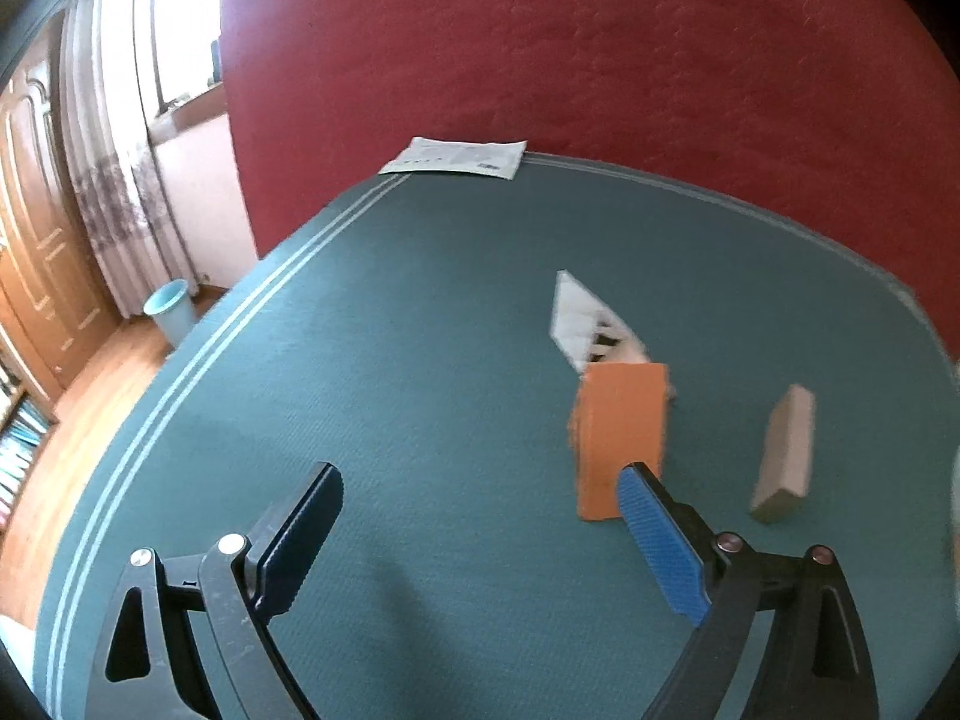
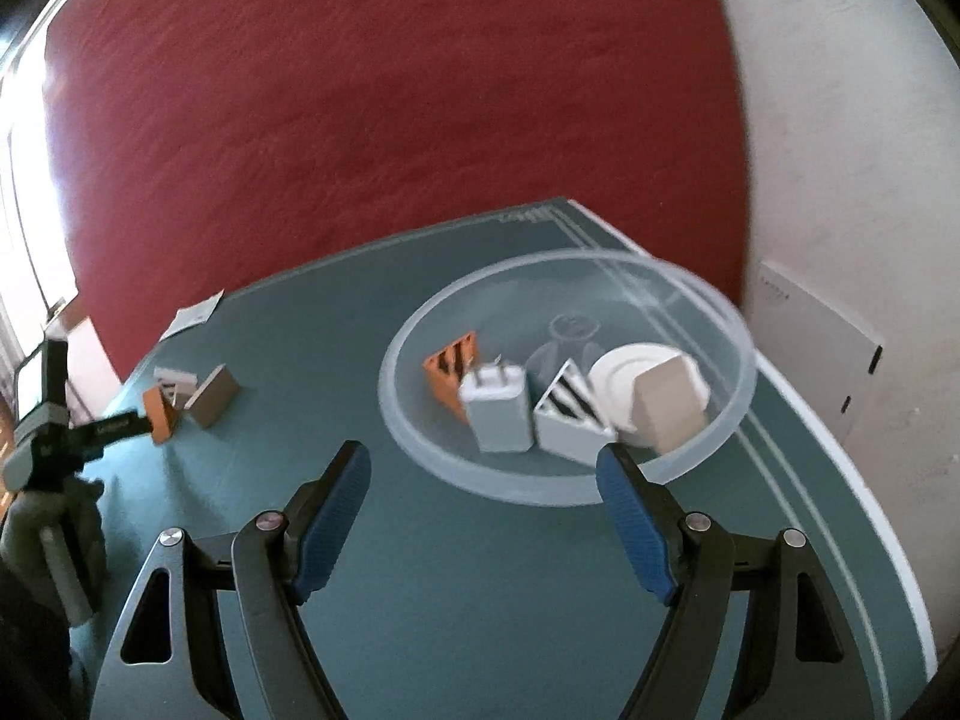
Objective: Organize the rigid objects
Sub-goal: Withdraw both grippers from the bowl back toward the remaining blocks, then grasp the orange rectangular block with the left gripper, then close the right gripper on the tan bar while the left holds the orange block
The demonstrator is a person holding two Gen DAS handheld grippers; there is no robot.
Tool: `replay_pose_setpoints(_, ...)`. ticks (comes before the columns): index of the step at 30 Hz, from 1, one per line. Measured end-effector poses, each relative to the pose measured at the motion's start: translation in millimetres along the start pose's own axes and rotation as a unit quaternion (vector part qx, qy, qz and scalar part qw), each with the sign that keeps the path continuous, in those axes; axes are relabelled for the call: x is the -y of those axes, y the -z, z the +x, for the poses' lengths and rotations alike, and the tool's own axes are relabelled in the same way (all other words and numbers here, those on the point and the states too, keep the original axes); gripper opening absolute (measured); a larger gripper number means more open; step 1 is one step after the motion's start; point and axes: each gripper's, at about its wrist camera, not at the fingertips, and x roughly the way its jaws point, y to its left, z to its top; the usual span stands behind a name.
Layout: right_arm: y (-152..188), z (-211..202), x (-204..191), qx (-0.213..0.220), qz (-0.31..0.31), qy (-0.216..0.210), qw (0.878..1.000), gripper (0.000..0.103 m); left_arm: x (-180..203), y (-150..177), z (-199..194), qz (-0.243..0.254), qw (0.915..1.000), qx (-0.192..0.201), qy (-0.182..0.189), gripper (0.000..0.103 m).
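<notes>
1. My left gripper (image 1: 480,498) gapes wide and empty; the orange block (image 1: 621,438) stands on the mat beside its right finger.
2. I centre it before closing.
3. My right gripper (image 2: 483,468), open and empty, waits near the bowl (image 2: 729,324).

The left gripper (image 1: 480,516) hangs wide open and empty above the teal mat (image 1: 384,360), its right finger overlapping an upright orange block (image 1: 618,420), a tan block (image 1: 786,456) right, a white piece (image 1: 582,315) beyond
</notes>
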Motion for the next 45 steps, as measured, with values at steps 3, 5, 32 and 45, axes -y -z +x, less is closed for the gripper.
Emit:
replay_pose_setpoints(3,6,2,-4,-0.009,-0.006,-0.007,1.0,0.079,6,-2,-2,-0.002,0.9999,0.005,0.01,0.095)
replay_pose_setpoints(5,9,3,-6,-0.017,-0.008,-0.012,1.0,0.079,14,-5,-1,0.005,0.9999,0.006,0.01,0.095)
replay_pose_setpoints(32,5,20,-47,-0.054,-0.029,-0.056,0.997,0.079,18,6,-6,0.009,0.9984,-0.008,0.054,0.031)
replay_pose_setpoints(45,-17,92,-143,-0.124,-0.067,-0.132,0.981,0.079,6,13,-15,0.005,0.9994,0.018,0.028,0.031)
